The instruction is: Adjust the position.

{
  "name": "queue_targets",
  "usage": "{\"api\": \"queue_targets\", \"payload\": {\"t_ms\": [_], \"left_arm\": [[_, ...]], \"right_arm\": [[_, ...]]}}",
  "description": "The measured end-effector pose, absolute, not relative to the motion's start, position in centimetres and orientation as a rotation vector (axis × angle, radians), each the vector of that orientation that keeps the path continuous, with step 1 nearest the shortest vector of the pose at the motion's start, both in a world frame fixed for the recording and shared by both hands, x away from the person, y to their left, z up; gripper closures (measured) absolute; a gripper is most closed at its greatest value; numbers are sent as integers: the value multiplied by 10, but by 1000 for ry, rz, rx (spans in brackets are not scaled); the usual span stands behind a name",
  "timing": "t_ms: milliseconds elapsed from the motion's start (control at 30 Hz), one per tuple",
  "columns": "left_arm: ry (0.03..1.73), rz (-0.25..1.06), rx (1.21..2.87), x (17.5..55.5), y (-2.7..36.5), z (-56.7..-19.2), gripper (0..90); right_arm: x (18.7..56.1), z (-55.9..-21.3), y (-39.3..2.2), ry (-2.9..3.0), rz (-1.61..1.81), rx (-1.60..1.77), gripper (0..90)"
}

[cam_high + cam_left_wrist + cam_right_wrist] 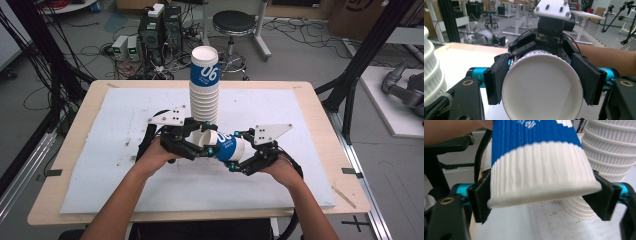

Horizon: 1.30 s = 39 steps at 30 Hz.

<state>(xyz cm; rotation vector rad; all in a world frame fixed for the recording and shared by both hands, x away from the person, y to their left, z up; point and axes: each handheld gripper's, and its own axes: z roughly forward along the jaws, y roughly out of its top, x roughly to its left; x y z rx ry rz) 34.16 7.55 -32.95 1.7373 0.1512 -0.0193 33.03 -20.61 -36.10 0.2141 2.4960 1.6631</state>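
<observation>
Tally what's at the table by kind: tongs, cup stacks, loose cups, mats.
Tongs: 2, left and right
Cup stack: 1
Held cup: 1, gripped by both tongs, possibly nested
Mat: 1
Total: 5

Wooden table, white mat on it, cup stack standing on mat

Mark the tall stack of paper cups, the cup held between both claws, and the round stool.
Tall stack of white ribbed paper cups (204,97), high view, on the ribbed rims.
Blue-and-white paper cup held sideways (231,147), high view, on its blue band.
Round black stool (233,21), high view, on the seat.
</observation>
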Motion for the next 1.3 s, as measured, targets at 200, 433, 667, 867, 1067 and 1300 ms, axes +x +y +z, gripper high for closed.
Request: {"api": "queue_targets", "payload": {"t_ms": [200, 433, 667, 867, 1067, 1300], "left_arm": [[133, 27, 1854, 339, 72, -332, 242], [119, -39, 1903, 342, 72, -339, 296], [155, -99, 1823, 345, 78, -344, 310], [159, -116, 1705, 346, 85, -344, 310], [141, -107, 1754, 343, 82, -346, 306], [128, -49, 1900, 340, 75, -351, 286]], "right_arm": [[326, -356, -206, 2530, 1468, 128, 234], [325, -355, -206, 2558, 1421, 94, 243], [327, -354, -207, 2559, 1506, 156, 186], [329, -354, -213, 2523, 1679, 254, 179], [327, -353, -214, 2501, 1663, 170, 236], [326, -351, -215, 2541, 1557, 113, 266]]}}
